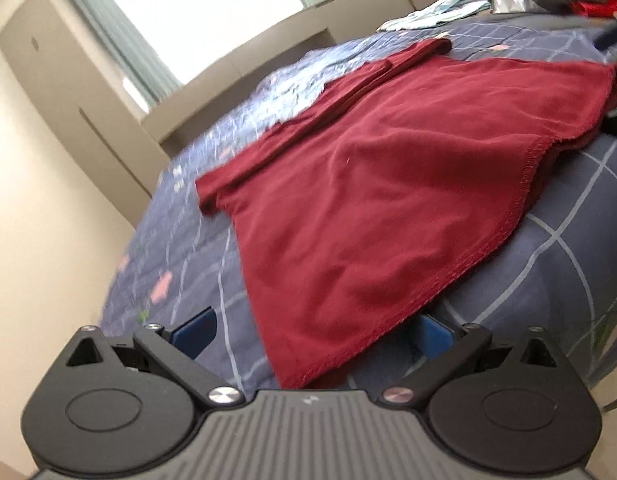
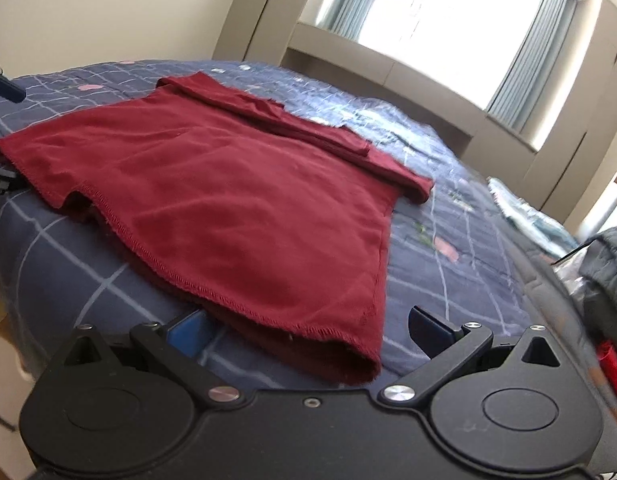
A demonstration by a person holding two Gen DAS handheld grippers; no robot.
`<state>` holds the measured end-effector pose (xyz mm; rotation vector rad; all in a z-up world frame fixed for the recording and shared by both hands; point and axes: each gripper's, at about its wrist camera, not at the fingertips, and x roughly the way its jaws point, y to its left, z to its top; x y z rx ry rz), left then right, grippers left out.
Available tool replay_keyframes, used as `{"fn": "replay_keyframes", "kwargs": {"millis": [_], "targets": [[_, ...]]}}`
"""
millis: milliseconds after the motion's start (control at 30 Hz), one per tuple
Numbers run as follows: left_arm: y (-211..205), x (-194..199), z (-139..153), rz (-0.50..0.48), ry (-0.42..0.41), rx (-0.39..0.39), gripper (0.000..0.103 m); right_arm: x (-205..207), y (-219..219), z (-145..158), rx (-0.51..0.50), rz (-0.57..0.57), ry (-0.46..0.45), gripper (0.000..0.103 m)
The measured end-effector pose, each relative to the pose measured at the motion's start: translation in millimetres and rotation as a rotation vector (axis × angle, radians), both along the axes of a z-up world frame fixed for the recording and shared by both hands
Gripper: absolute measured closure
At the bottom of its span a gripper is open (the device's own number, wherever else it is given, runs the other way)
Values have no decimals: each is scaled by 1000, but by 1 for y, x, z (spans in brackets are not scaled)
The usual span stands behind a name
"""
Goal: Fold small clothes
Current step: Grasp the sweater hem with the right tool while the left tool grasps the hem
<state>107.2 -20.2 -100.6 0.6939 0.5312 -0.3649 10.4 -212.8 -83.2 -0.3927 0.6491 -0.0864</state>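
A dark red T-shirt (image 1: 380, 188) lies flat on the bed, hem toward me, sleeves folded in at the far end. It also shows in the right wrist view (image 2: 228, 200). My left gripper (image 1: 314, 334) is open, its blue-padded fingers straddling the shirt's near left hem corner. My right gripper (image 2: 310, 330) is open, its fingers straddling the near right hem corner. Neither holds the cloth. The tip of the other gripper shows at the left edge of the right wrist view (image 2: 0, 182).
The bed has a navy checked quilt (image 2: 460, 240). Light blue clothes (image 1: 436, 12) and a dark grey jacket (image 2: 608, 268) lie at its side, with a red item (image 1: 600, 0) nearby. Beige cabinets and a bright window stand behind.
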Motion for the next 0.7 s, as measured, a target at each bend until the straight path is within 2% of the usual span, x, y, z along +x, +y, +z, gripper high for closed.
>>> {"fn": "replay_keyframes", "kwargs": {"millis": [100, 267, 367, 433, 467, 500, 533, 567, 633, 700], "targets": [[-2, 3, 1, 18, 8, -20, 0, 3, 8, 0, -46, 5, -37, 2], [13, 13, 6, 51, 97, -103, 1, 0, 17, 5, -71, 104, -70, 20], [16, 11, 5, 45, 97, -106, 1, -3, 20, 5, -71, 159, -53, 43], [17, 7, 4, 38, 78, -99, 1, -3, 21, 5, -63, 182, -34, 64], [16, 6, 4, 36, 70, -94, 1, -4, 22, 5, -60, 187, -32, 70], [15, 5, 3, 35, 65, -90, 1, -3, 23, 5, -54, 189, -31, 82], [13, 5, 4, 33, 61, -87, 1, -2, 24, 7, -42, 189, -31, 89], [12, 4, 4, 31, 60, -86, 1, 0, 24, 9, -24, 186, -33, 89], [9, 3, 5, 22, 57, -85, 1, 3, 23, 18, 17, 174, -48, 96], [6, 2, 4, 16, 47, -75, 1, 8, 20, 29, 65, 160, -70, 97]]}}
